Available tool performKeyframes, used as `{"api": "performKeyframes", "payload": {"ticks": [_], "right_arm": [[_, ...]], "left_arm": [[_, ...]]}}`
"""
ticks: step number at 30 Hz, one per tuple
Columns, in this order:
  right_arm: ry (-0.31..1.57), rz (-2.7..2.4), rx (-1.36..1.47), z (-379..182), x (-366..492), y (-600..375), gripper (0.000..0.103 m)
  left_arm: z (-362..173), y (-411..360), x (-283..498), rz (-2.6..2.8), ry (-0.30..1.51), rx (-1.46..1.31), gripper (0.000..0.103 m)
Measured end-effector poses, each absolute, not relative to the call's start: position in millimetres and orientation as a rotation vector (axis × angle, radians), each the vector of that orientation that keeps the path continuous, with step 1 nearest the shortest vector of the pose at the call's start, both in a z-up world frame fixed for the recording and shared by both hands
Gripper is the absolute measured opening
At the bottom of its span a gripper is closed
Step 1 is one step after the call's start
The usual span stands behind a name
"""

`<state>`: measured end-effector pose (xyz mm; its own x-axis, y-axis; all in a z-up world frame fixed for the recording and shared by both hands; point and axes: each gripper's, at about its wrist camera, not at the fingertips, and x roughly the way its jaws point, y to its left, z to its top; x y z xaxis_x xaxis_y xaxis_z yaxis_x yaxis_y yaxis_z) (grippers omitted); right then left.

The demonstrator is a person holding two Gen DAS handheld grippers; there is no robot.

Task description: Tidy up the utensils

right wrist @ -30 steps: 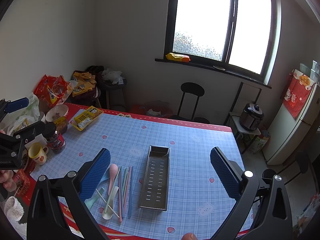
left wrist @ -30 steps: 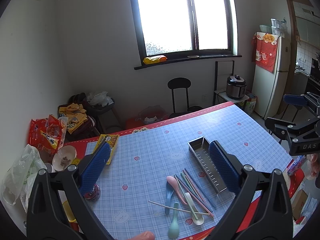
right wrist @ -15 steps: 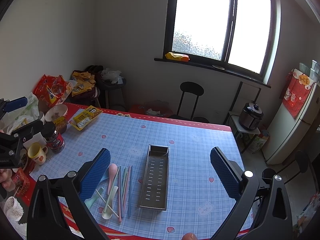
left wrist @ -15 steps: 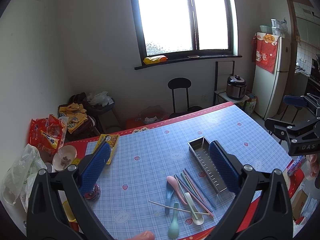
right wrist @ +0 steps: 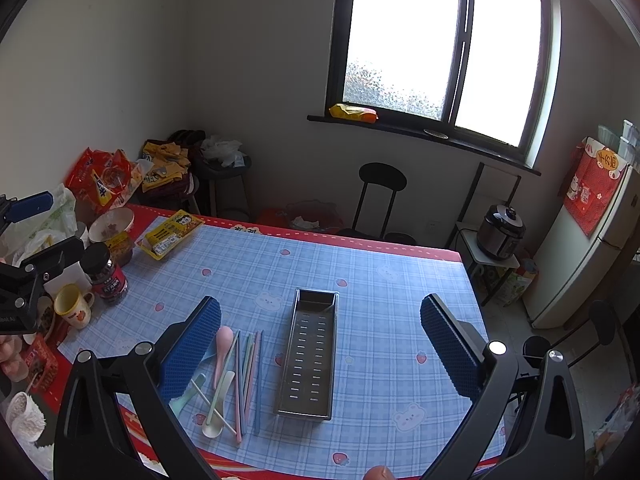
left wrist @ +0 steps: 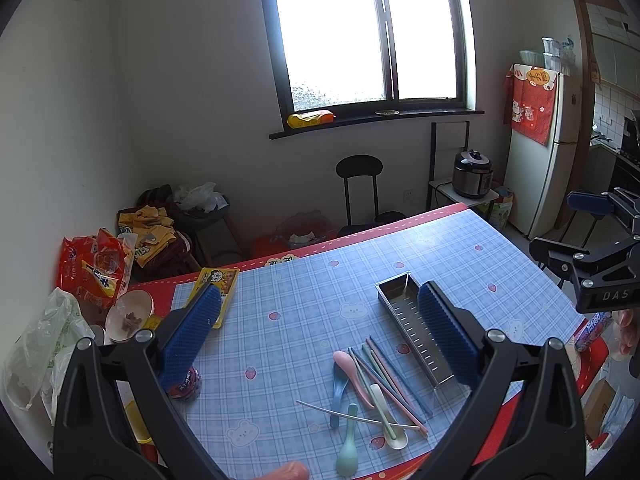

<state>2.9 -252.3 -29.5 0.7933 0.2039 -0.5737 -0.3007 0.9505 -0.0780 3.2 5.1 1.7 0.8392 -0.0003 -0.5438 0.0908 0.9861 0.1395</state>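
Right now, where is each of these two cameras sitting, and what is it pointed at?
Left wrist: rides the left claw, above the table's left near corner, facing the steel tray; right claw visible alongside.
Right wrist: rides the right claw, above the near edge, facing the same tray; left claw visible alongside.
Shared: tray, spoons and chopsticks, window.
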Motion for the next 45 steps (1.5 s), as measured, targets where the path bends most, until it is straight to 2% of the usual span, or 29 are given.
{"api": "performKeyframes", "payload": {"ticks": [34, 39, 45], "right_arm": [[0.617, 0.287, -0.150, -41, 3, -247, 0.098], [0.665, 0.343, -0.058, -74, 13, -245, 0.098], [0.773, 0.388, -0.034, -146, 22, -224, 0.098]], "left_arm": [[-3, 4, -3, -0.044, 0.586, 0.159, 0.097], [-35, 9, 3, -0.023, 0.654, 0.154, 0.097], [-105, 35, 9, -0.009, 0.836, 0.090, 0.097]]}}
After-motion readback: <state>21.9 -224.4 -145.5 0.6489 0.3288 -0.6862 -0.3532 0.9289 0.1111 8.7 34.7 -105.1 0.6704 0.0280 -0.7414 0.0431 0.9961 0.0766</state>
